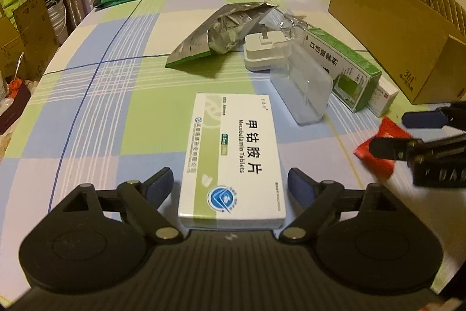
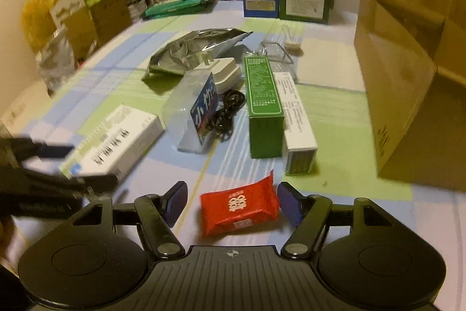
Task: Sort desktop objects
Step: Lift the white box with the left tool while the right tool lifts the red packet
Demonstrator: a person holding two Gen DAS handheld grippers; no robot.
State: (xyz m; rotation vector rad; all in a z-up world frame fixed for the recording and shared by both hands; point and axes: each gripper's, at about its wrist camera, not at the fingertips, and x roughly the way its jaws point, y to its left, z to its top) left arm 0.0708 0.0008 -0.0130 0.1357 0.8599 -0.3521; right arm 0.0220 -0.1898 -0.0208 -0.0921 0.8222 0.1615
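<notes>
Two boxes, two open grippers: each hand is facing its own item

Two items are lying straight ahead of your tools. The white tablet box (image 1: 231, 159) is lying flat on the checked tablecloth (image 1: 116, 107), its long axis running near to far, in line with the way your left gripper (image 1: 230, 185) is pointing. Its near end is sitting between the blue pads (image 1: 161, 184), and a gap is showing on each side, so the jaws are standing open and pressing on nothing. That lengthwise alignment is what matters: closing would likely be catching the box across its narrow width.

The red packet (image 2: 238, 207) is lying between the fingers of your right gripper (image 2: 231, 201), slightly tilted, its long side running left to right. Those jaws are also standing apart; the right pad is looking very close to the packet's edge, though contact is hard to judge.

Farther off, the clear plastic case (image 1: 300, 89), the white charger (image 1: 263, 51), the green carton (image 2: 263, 107) and the foil pouch (image 1: 221, 34) are clustering mid-table. The open cardboard box (image 2: 407, 95) is standing at the right, nearer your right hand.
</notes>
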